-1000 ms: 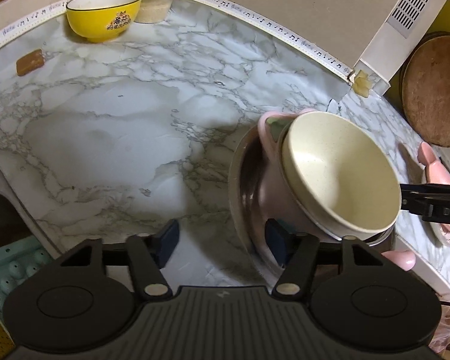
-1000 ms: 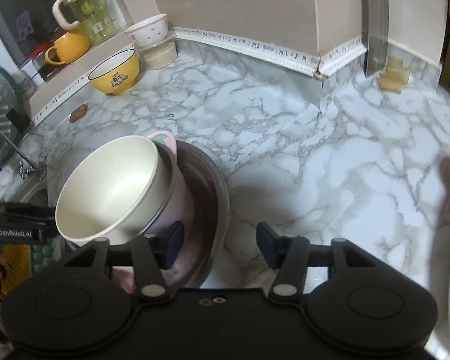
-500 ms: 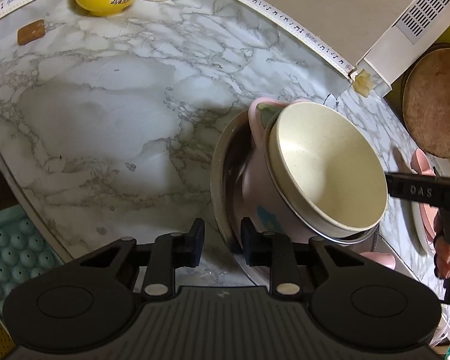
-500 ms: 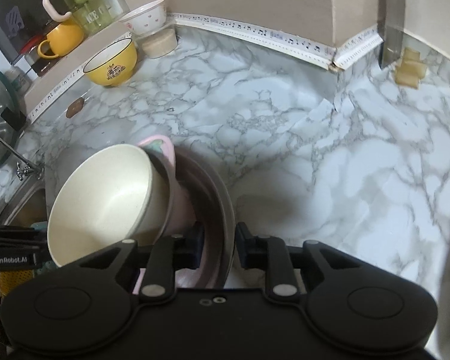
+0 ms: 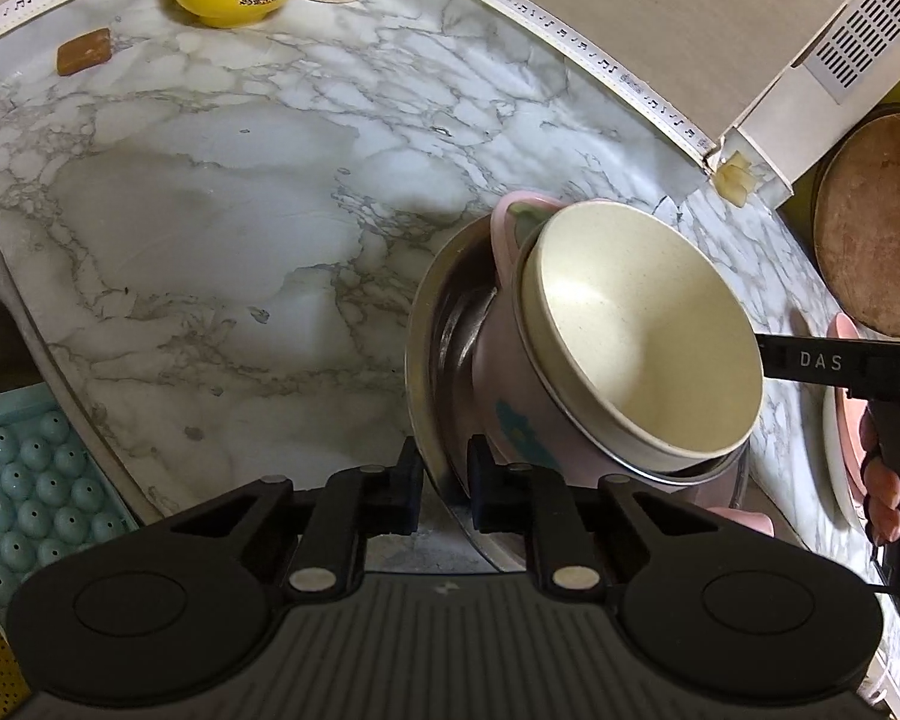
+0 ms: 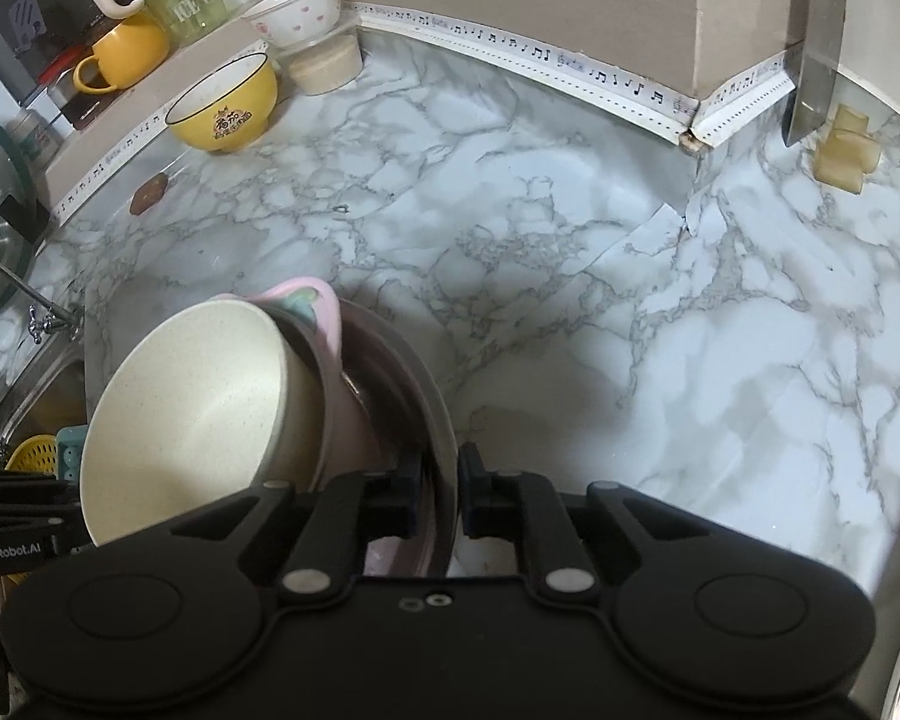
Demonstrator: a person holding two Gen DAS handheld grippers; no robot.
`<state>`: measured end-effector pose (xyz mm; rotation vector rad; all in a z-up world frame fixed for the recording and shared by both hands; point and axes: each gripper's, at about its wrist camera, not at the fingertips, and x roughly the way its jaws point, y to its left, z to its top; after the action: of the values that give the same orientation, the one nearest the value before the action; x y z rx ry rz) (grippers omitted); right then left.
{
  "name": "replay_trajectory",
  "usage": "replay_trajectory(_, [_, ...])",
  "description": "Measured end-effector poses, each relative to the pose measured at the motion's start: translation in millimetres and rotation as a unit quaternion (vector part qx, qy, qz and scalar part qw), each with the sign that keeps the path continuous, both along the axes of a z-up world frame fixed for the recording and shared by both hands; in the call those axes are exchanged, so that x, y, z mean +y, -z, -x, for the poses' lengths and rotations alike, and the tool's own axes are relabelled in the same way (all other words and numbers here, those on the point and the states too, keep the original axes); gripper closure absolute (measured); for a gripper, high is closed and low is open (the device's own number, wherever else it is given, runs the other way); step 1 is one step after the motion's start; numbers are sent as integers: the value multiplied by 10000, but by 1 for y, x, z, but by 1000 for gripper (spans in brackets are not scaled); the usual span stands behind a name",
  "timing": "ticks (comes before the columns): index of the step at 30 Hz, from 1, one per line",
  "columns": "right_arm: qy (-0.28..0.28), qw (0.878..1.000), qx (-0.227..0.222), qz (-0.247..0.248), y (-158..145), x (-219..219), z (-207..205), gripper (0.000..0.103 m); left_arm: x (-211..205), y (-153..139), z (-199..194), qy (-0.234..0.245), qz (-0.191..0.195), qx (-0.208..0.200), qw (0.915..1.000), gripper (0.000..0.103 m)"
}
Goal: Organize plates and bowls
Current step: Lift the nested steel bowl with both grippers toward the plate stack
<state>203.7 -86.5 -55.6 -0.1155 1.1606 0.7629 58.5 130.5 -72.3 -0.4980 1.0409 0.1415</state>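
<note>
Both tools have just been closing, and now each one is clenched on the rim of the same metal plate (image 5: 429, 324). The left tool (image 5: 444, 495) holds the near left part of the rim, one finger outside and one inside. The right tool (image 6: 435, 495) grasps the near right part of the rim in the same way. A second ago the jaws of both stood wide apart around this rim, so the grip is new.

The plate sits near the front edge of the marble worktop (image 5: 222, 222). On it is a pink bowl (image 5: 510, 402) with a small handle, and a cream bowl (image 5: 642, 342) is nested inside the pink one. The stack leans; in the left wrist view the open mouths tilt toward the right.

I judge that the whole stack is now ready to be carried as one piece. Because the bowls lean and are only resting on the plate, they could slide if the plate is lifted unevenly, so both sides should rise together.

A yellow bowl (image 6: 225, 105) stands far away at the back left, well apart from the stack.
</note>
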Motion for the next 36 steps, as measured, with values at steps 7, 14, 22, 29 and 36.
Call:
replay_trajectory(7, [10,10000,-4,30,-2,-2,5,92,-2,-1,-4,-92,-237,47,9997,90])
replay_trajectory(14, [122,9999,-63,-18,-8,-13,5,93,-8,-3,-12,-25,-287,-28,9996,90])
replay_trajectory(22, [287,9994,-172,-91,-16,-36,2,93,-25,-11,-29,215,-388,-190,9988,90])
replay_trajectory(29, [619,9976,-257,-167,-34,-69,-4,93,-48,-26,-51,545,-430,-345,9970,90])
replay_trajectory(36, [1105,9927,-450,-179,-55,-115,-11,93,-87,-47,-84,1061,-517,-522,9916,90])
